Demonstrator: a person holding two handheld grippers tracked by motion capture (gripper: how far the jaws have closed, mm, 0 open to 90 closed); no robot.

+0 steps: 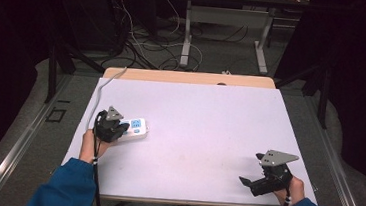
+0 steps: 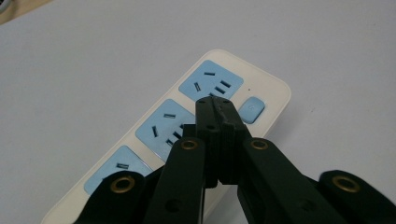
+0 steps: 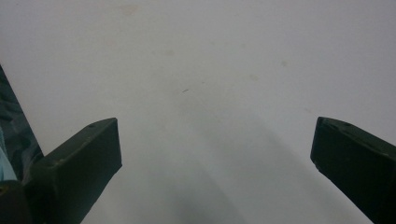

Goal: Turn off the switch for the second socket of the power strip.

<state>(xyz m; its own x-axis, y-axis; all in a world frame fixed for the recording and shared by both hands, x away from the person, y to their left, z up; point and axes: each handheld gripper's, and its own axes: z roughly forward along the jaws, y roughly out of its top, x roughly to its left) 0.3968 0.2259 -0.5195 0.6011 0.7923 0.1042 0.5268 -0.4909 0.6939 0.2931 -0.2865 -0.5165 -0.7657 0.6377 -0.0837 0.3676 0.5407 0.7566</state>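
White power strip [image 1: 132, 129] lies flat on the bench [image 1: 193, 129], left side near the front, long axis running left-right. Blue socket faces [image 2: 165, 123] in a row, blue switch button [image 2: 251, 109] at its far end. Its white cable [image 1: 103, 88] runs off the back-left bench corner.

Left tool [image 1: 110, 127] sits over the strip's near end, jaws pressed together, nothing between them. In the left gripper view the tool [image 2: 218, 108] tips overlap the strip between the end socket and the switch; can't tell whether they touch the surface. Tool body hides the strip's near end in the high view; left gripper view cuts off the strip at the bottom-left.

Right tool [image 1: 250, 182] is well apart, at the front-right bench edge, jaws spread wide, holding nothing. Right gripper view: right tool [image 3: 215, 149] over bare bench top, faint stains, shadow between the jaws.

Behind the bench: floor cables [image 1: 146, 44] and the metal legs of a second table [image 1: 187, 33], dark curtains [image 1: 354, 73] on both sides. Blue sleeves [image 1: 70, 188] enter at the bottom.
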